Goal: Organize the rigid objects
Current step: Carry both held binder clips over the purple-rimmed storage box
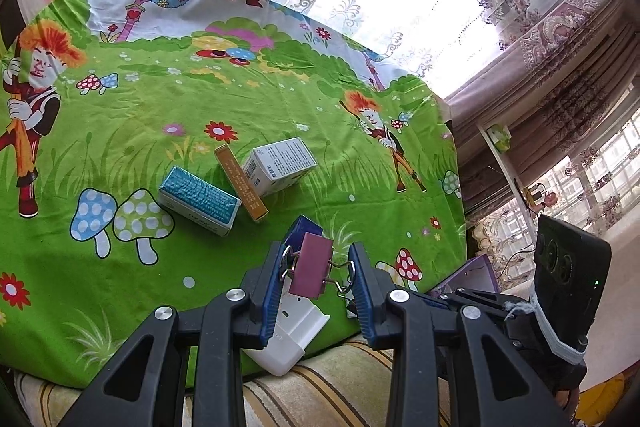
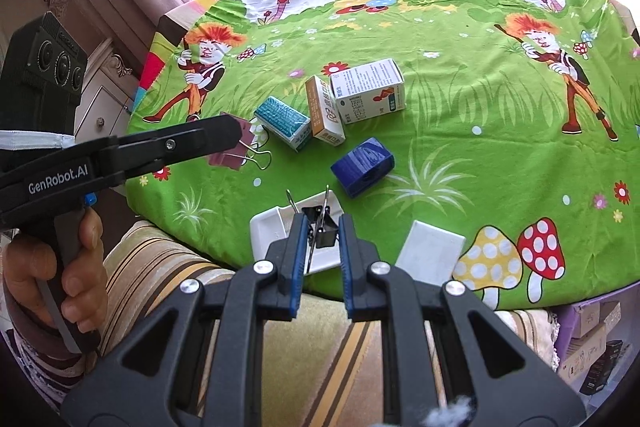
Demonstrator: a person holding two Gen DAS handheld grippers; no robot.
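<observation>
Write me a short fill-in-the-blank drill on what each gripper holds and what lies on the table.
1. The left gripper is shut on a ____ binder clip.
2. The right gripper is shut on a ____ binder clip.
3. The orange box lies between the teal box and the ____ box.
4. The dark blue block rests on the ____ tablecloth.

Missing words: pink; black; white; green

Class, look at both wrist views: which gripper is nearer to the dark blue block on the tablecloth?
Hard to tell, perhaps the left. The left gripper, holding a pink binder clip, hangs just before the dark blue block; the right gripper, holding a black binder clip, is close too.
</observation>
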